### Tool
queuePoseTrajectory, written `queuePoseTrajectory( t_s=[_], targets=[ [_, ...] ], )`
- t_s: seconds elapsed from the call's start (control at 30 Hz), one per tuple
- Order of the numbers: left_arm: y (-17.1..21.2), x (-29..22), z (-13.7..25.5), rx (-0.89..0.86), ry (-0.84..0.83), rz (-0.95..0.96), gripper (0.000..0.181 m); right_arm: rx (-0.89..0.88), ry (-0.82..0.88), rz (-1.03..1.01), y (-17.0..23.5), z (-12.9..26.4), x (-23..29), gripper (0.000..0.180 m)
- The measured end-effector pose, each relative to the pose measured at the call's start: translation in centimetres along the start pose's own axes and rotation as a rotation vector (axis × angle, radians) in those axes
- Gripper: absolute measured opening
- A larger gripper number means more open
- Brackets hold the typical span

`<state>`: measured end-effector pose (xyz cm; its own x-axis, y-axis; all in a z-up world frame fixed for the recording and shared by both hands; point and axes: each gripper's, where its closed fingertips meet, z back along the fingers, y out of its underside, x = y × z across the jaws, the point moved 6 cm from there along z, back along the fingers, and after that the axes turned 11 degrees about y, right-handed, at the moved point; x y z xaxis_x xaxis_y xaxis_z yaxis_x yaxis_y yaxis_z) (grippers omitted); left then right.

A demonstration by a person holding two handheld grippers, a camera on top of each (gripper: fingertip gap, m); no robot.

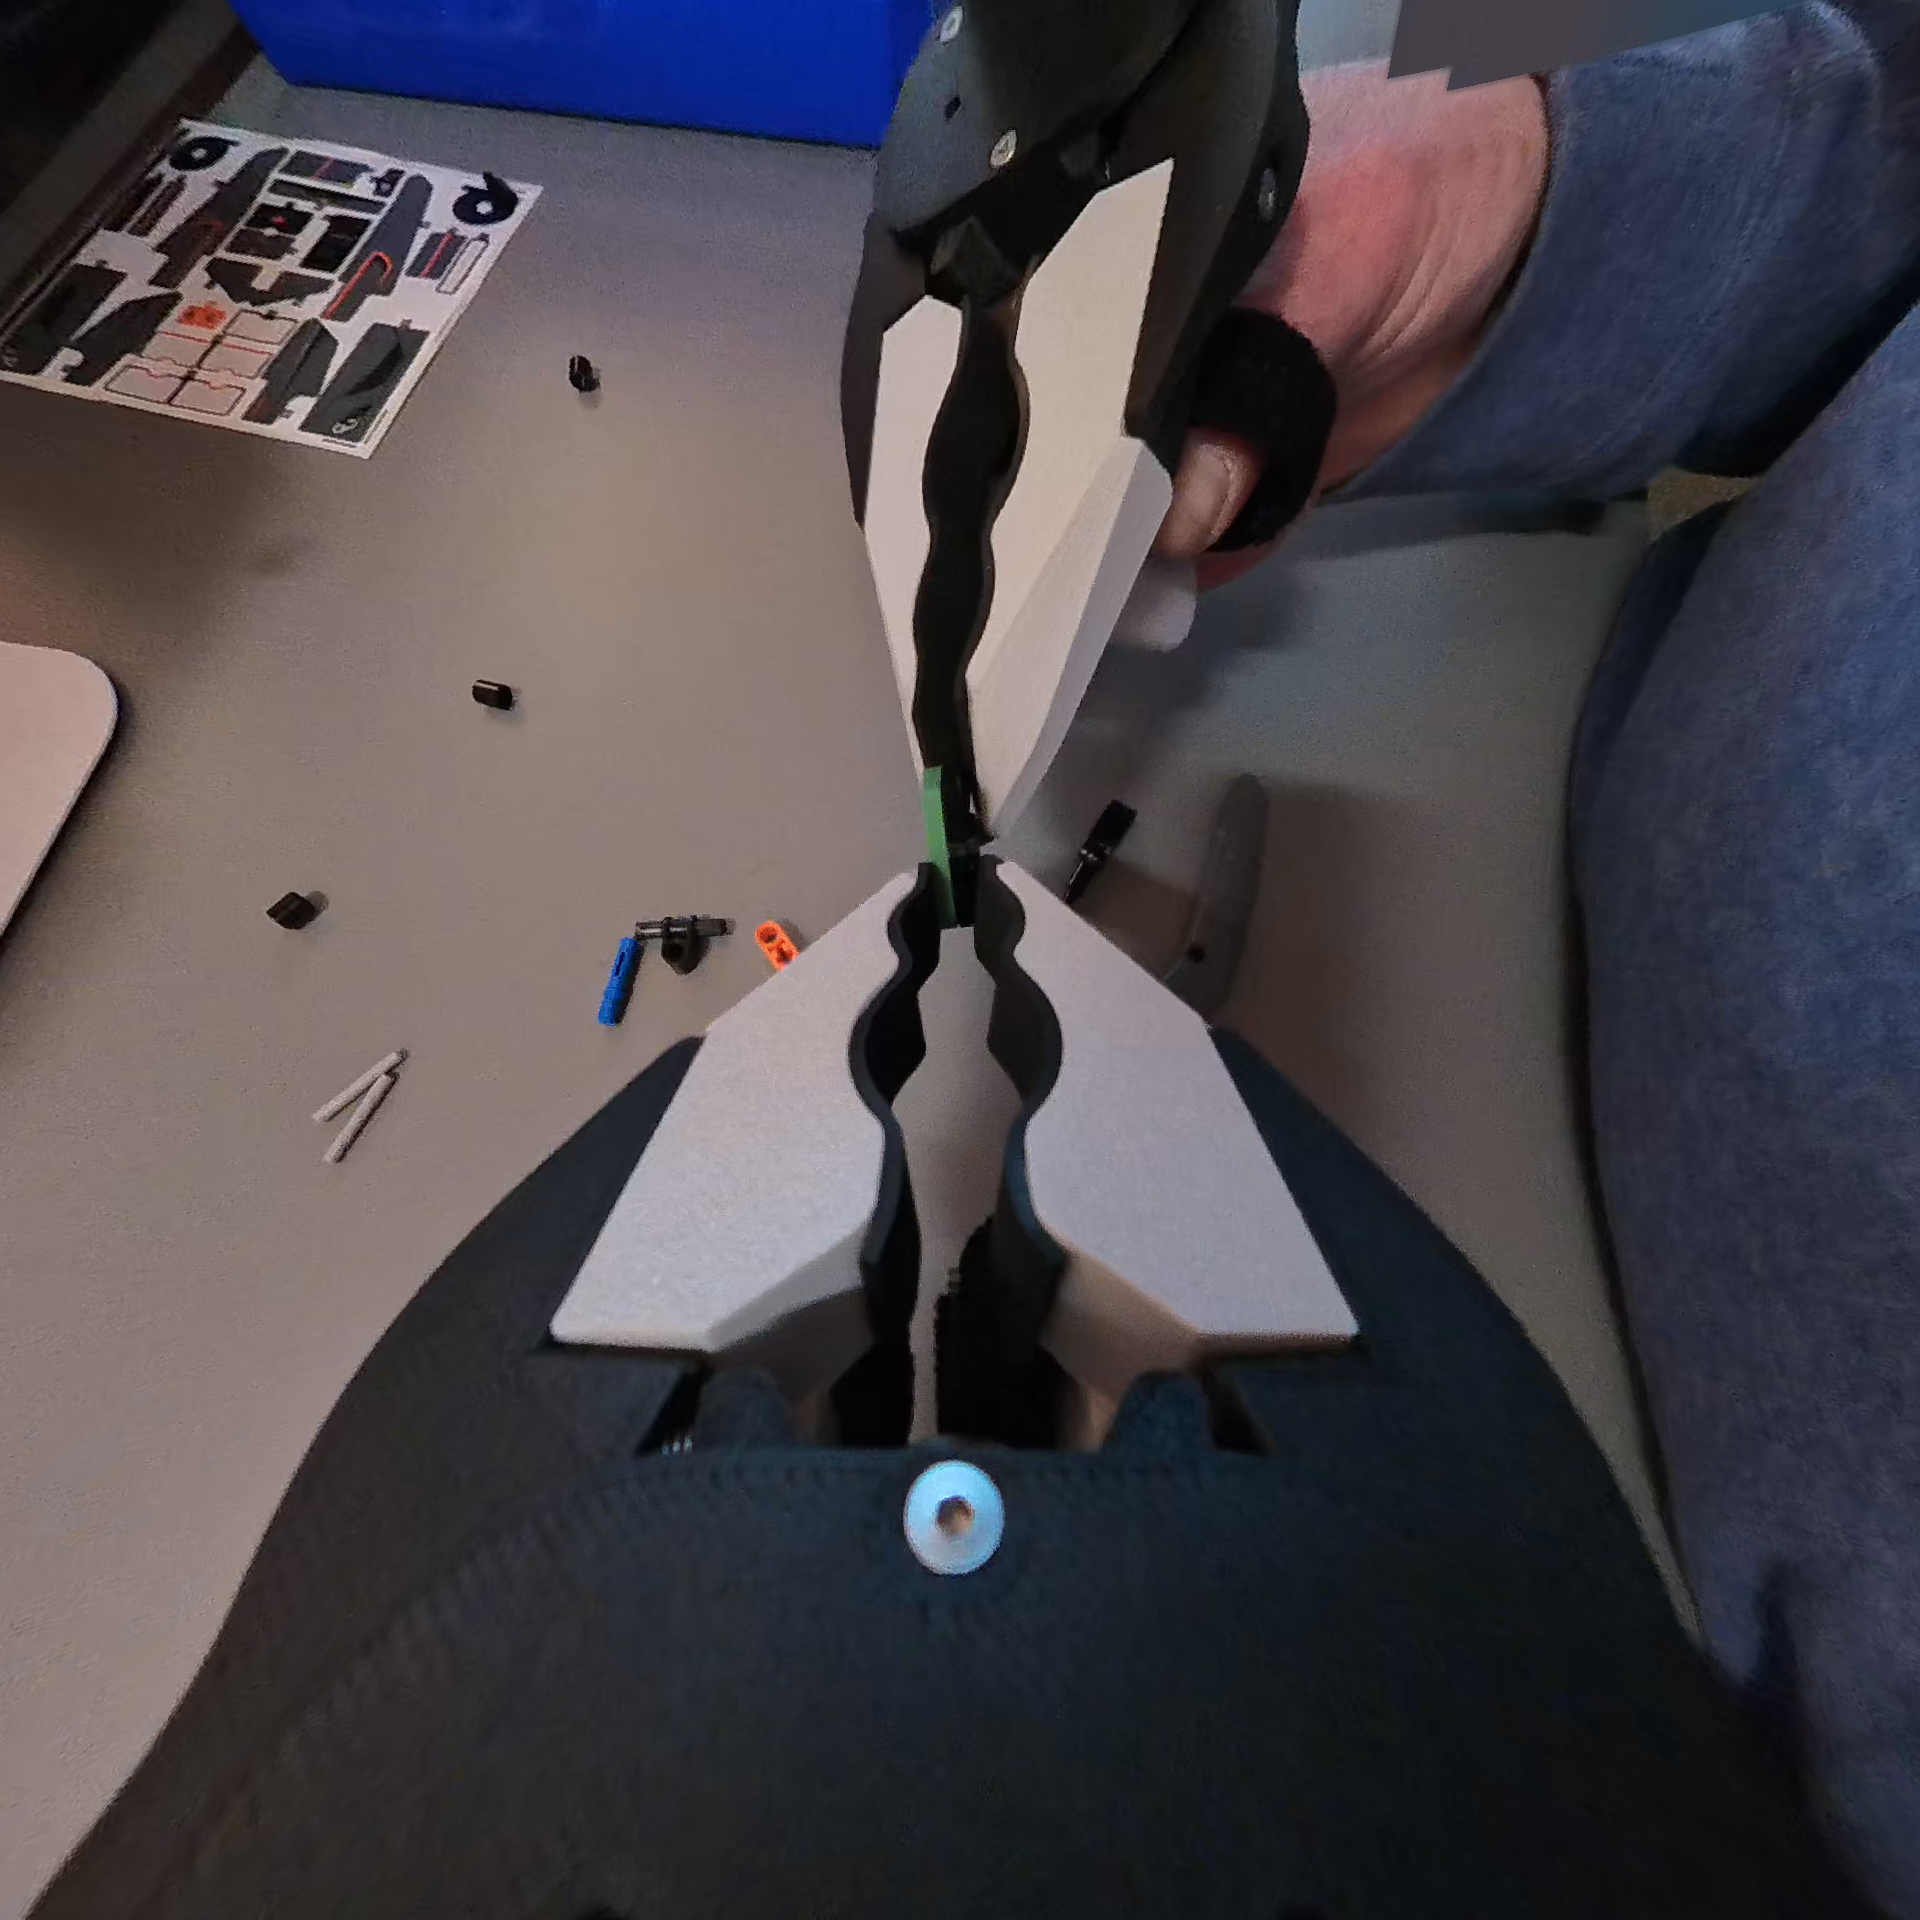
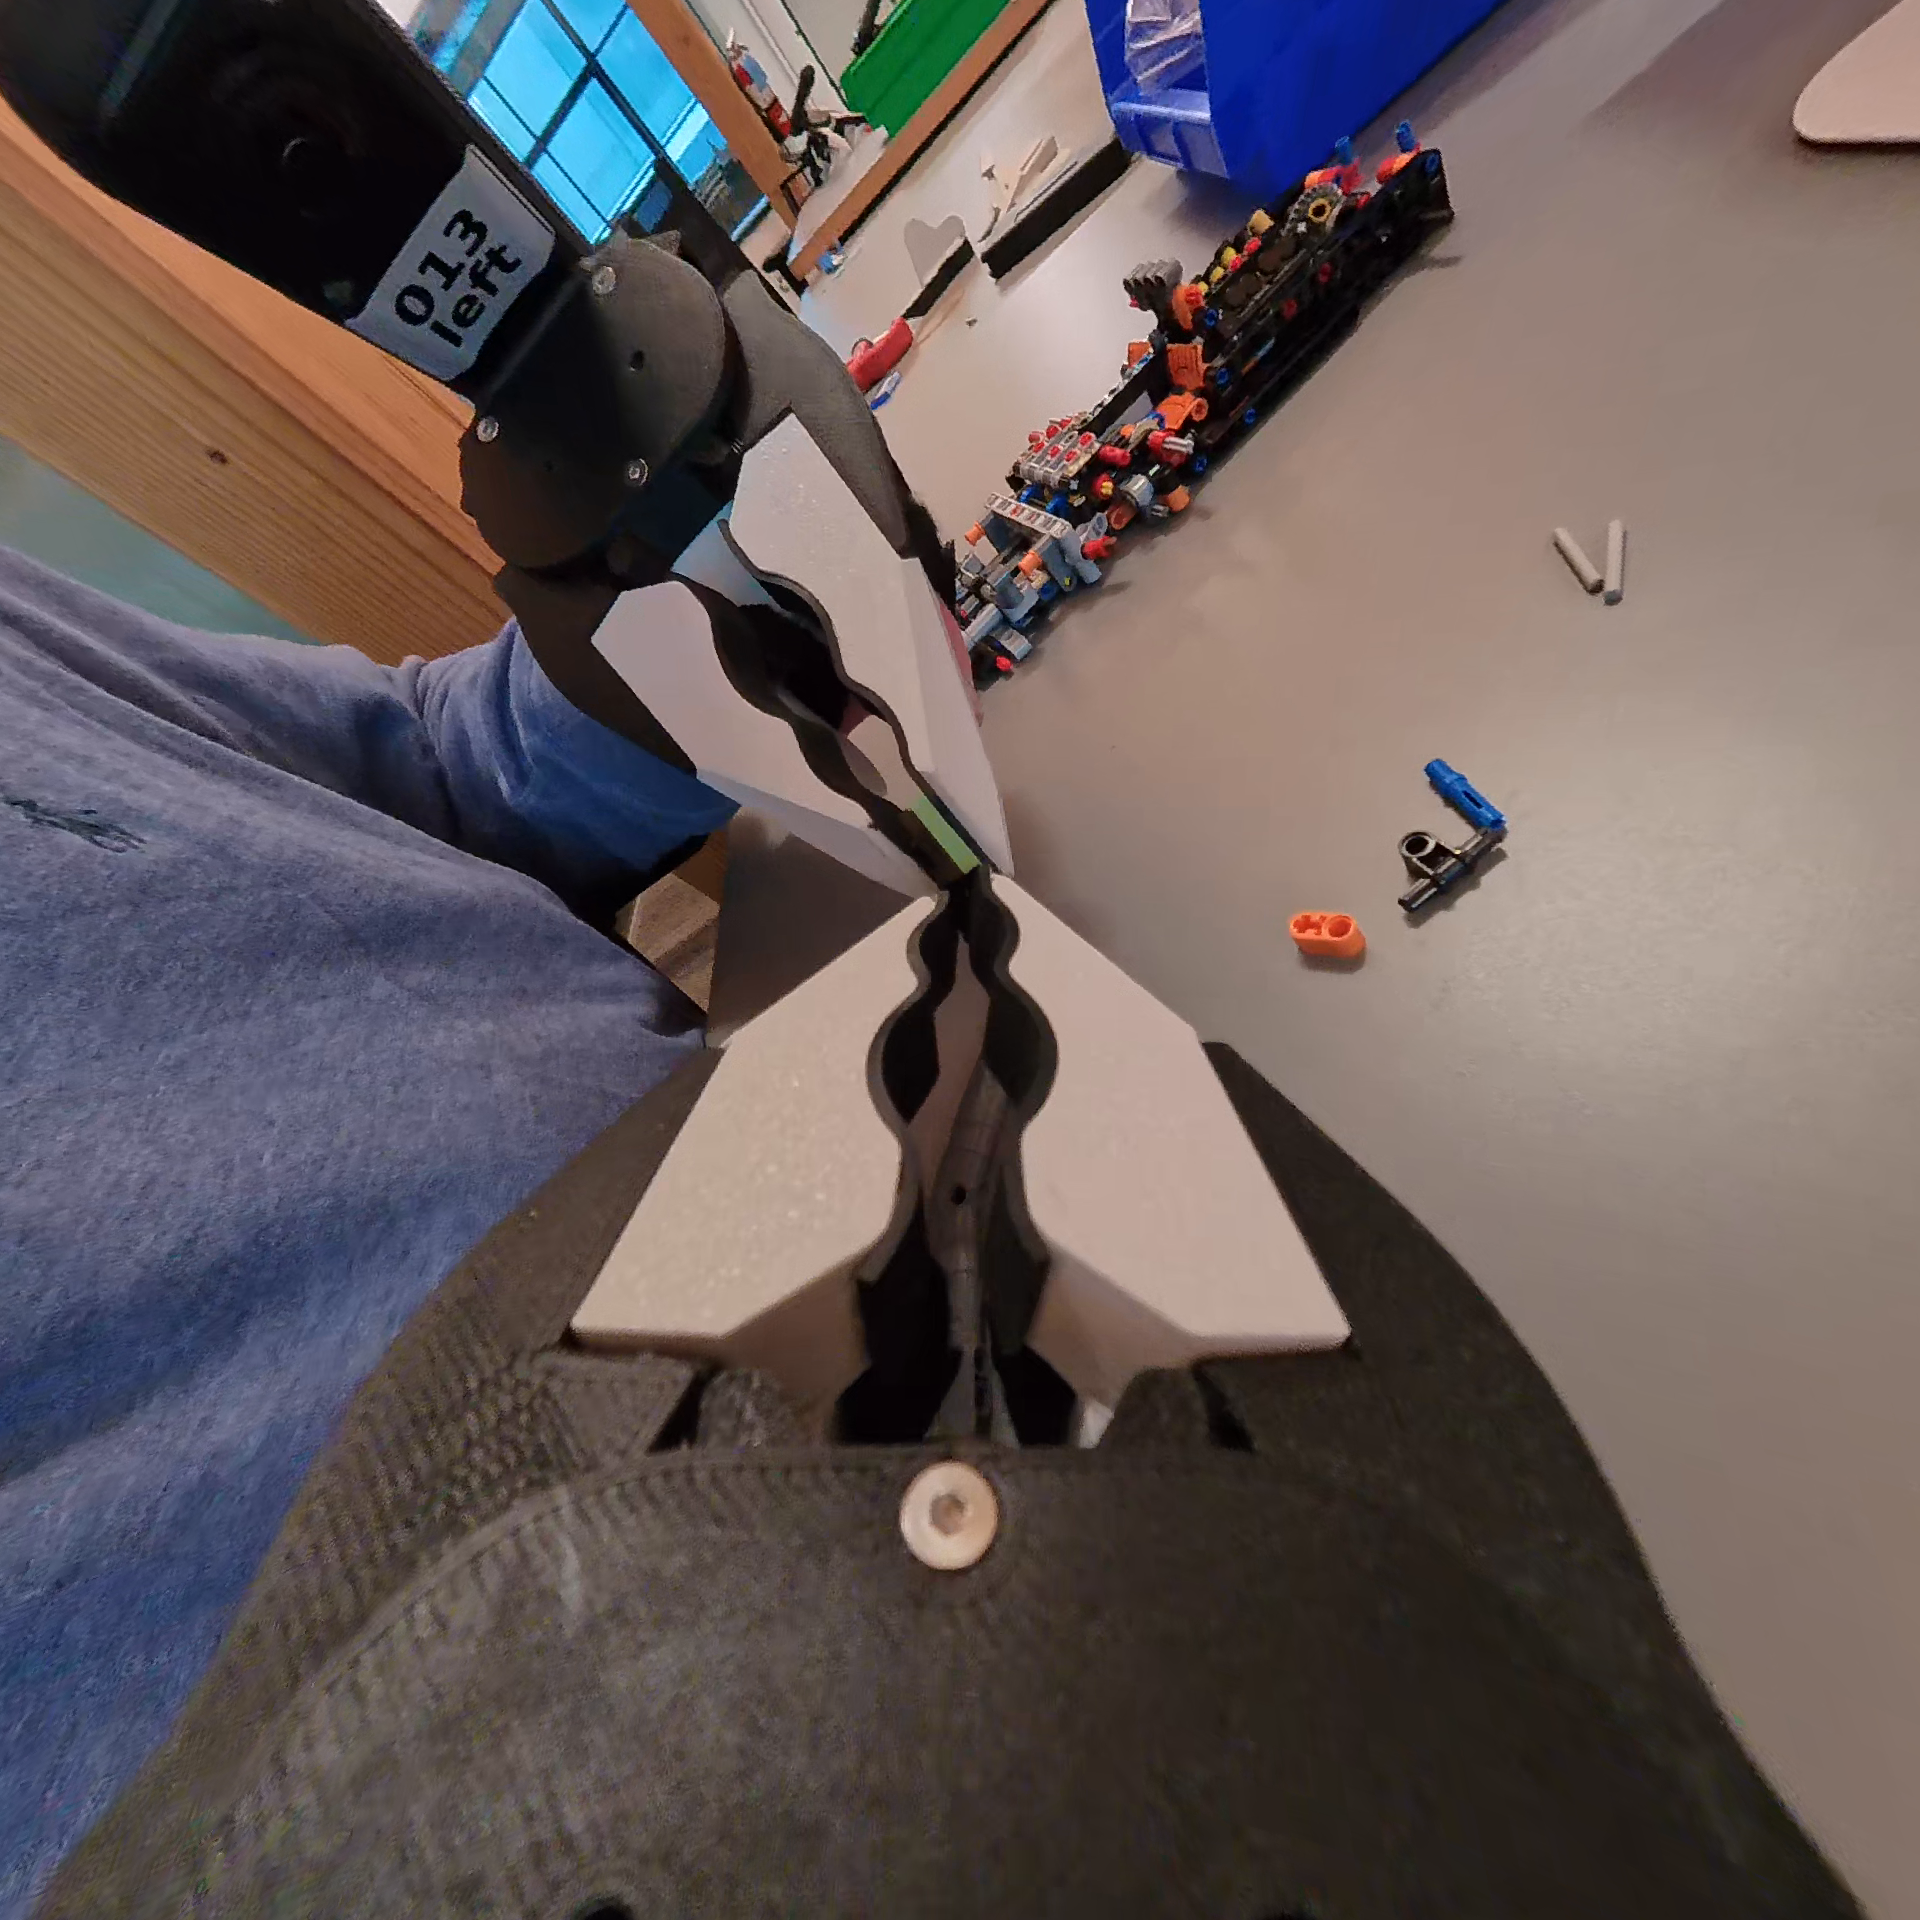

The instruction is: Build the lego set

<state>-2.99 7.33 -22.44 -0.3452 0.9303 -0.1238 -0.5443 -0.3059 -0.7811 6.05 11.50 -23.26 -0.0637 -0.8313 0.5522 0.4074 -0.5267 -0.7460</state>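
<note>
Green plastic shows at the meeting point of the two grippers: a thin flat green lego piece is pinched between the tips of the left gripper, whose wavy black pads are otherwise drawn close with a narrow gap behind the tips. The right gripper meets it tip to tip from the opposite side, pads pressed together at the tips on a small black part that touches the green piece; what exactly that part is cannot be made out. Both grippers hang above the near edge of the grey table. Left of the left gripper's tips lie an orange connector, a black pin-and-connector assembly and a blue pin, with two grey axles farther left and nearer. Three loose black pins sit well ahead on the left, with a sticker sheet beyond them. Far ahead of the right gripper stands the long partly built lego chassis, beside a blue bin.
</note>
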Motion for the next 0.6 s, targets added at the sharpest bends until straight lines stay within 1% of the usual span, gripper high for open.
queuePoseTrajectory(
  t_s=[0.2,0.3,0.43,0.5,0.6],
  targets=[
    [0.7,0.4,-0.3,0.008,-0.008,0.044,0.005,0.01,-0.002,-0.033,0.4,-0.7,-0.8,0.0],
    [1.1,0.8,-0.5,-0.025,-0.001,0.095,0.005,0.016,0.02,-0.032,0.5,-0.8,-1.1,0.0],
    [0.6,1.2,0.0,-0.194,0.063,0.216,0.005,-0.042,0.005,-0.019,-0.3,-0.1,-0.8,0.0],
    [0.6,1.2,0.1,-0.244,0.095,0.253,0.005,-0.055,0.017,0.017,-0.6,0.0,-0.6,0.0],
    [0.5,1.3,0.2,-0.305,0.15,0.303,0.005,-0.071,0.004,0.012,-0.7,0.3,-0.4,0.002]
  ],
)
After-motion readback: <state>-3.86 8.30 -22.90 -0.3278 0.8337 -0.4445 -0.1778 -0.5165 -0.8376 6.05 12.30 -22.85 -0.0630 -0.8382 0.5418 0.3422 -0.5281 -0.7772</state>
